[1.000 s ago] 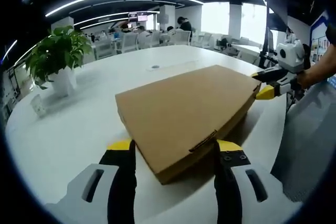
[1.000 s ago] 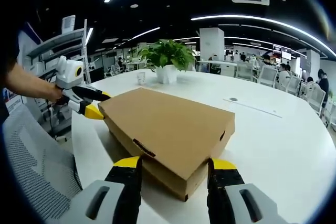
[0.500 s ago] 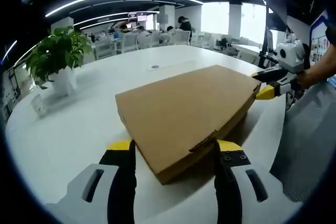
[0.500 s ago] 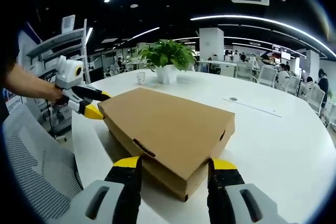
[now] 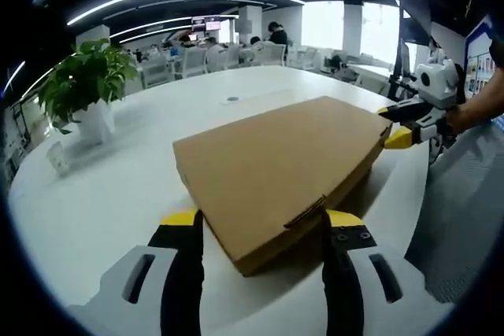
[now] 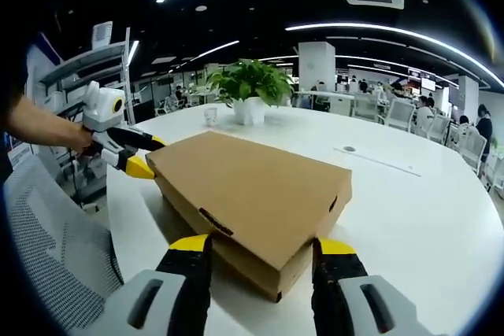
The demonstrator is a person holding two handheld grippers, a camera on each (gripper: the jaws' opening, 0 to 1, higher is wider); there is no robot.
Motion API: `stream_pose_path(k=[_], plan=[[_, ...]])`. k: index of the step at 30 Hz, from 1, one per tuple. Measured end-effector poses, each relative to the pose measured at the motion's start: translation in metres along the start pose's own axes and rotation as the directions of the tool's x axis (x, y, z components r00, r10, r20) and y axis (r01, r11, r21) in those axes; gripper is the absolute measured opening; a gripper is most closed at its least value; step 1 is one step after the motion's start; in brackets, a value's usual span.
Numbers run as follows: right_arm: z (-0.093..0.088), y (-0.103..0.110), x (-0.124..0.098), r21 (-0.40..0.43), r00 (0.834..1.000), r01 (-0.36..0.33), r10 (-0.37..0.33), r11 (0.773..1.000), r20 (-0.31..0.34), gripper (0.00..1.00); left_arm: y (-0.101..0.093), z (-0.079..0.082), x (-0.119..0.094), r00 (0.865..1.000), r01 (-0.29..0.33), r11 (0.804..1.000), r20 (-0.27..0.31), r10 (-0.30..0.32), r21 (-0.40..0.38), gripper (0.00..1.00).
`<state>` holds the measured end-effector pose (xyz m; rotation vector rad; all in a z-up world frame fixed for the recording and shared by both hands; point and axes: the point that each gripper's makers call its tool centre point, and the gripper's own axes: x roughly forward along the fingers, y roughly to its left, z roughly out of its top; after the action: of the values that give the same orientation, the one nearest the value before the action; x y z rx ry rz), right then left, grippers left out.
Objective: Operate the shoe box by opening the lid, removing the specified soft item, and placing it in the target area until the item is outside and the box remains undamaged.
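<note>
Zero steps done: box [image 5: 276,167] lid shut on tabletop [image 5: 102,186]; left tool [image 5: 260,222] at 6 o'clock and right tool [image 6: 257,245] spread, straddling opposite corners.

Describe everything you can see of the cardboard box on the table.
The cardboard box is flat, plain brown and looks undamaged. Its lid is shut, with a small tab tucked into a slot on the front edge. It lies on the white table. The left gripper and right gripper each straddle a corner with open jaws.

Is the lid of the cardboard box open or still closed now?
Closed. The lid lies flat on the cardboard box, its front flap tucked down.
</note>
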<state>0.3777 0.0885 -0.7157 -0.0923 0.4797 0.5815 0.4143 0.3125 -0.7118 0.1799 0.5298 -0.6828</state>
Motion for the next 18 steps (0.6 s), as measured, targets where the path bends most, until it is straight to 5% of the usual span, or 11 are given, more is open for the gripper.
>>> stream_pose_path(k=[18], plan=[[0.0051, 0.0001, -0.0024, 0.009, 1.0, -0.005, 0.005, 1.0, -0.016, 0.48, -0.0068, 0.0089, -0.0062, 0.999, 0.032, 0.999, -0.023, -0.032, -0.013, 0.58]])
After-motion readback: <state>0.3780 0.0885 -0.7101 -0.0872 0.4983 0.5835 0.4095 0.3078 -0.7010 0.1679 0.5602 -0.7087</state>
